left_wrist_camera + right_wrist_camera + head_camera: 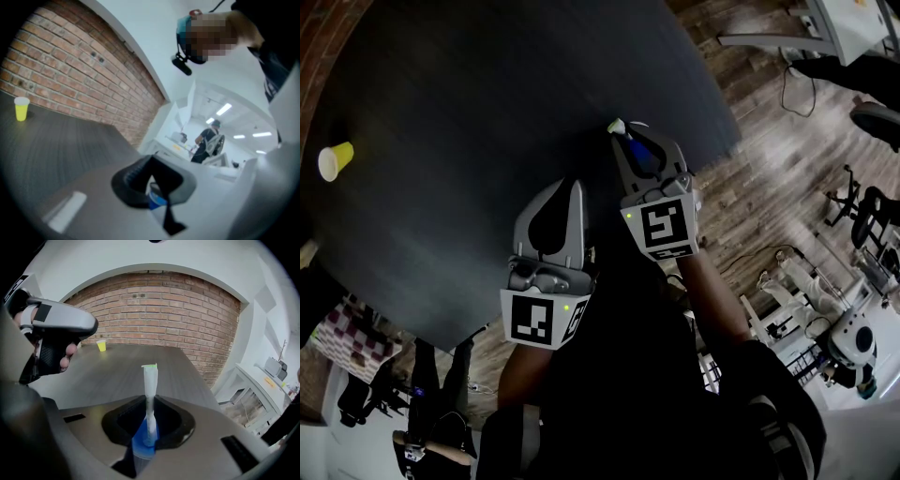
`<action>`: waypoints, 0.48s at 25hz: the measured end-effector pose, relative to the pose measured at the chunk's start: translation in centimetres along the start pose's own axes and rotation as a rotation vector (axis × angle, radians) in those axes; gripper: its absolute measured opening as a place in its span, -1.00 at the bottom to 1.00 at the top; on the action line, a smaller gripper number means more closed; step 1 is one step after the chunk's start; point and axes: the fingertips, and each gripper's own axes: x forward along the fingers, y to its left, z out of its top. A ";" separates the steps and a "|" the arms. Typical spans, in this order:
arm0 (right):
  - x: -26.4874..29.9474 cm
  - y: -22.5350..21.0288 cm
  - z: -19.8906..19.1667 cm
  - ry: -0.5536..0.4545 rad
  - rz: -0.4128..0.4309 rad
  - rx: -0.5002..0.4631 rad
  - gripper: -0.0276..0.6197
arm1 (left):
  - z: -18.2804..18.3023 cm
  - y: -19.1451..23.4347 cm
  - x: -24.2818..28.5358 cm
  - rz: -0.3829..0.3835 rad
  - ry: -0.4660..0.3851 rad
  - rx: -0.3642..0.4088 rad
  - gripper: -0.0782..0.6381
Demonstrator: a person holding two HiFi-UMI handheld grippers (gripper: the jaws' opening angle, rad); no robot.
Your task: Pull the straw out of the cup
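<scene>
Two grippers, head view, low centre of frame, both over the near edge of the dark round surface (487, 112).

Left gripper (572, 190): jaws together, nothing between them. Its own view confirms this, showing only the black pad recess and a blue part of the gripper.

Right gripper (628, 142): just right of the left one and a little further up the frame. Jaws clamped on the straw (149, 385).

Straw: white paper wrapper with a green tip, upright between the jaws and rising above them. In the head view only the pale tip shows, past the jaw ends. The right gripper view shows the whole clamped length.

Cup (336, 161): yellow, standing on the surface at the far left of the head view, well apart from both grippers and from the straw. Nothing lies between it and the grippers but bare surface.

Right gripper view, upper left: the left gripper's grey body, with fingers (70, 351) wrapped round its handle, partly blocks the left part of the surface. The cup shows small and distant just right of it.

Left gripper view: cup small at left of frame. The right gripper and the straw do not appear in this view.

Far field:
- A brick wall (154, 310) stands behind the surface in both gripper views.
- Wooden floor (769, 187) fills the right of the head view.
- Only the left gripper view shows a person (208, 140) standing far off in a white room at right centre.
</scene>
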 end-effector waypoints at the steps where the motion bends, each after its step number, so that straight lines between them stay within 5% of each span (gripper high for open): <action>1: 0.0 0.0 0.0 -0.001 -0.002 0.001 -0.76 | 0.0 0.0 0.0 -0.001 0.000 0.000 -0.77; 12: -0.8 -0.7 0.3 -0.032 -0.020 0.063 -0.78 | 0.4 -0.3 -0.4 -0.008 -0.012 0.009 -0.77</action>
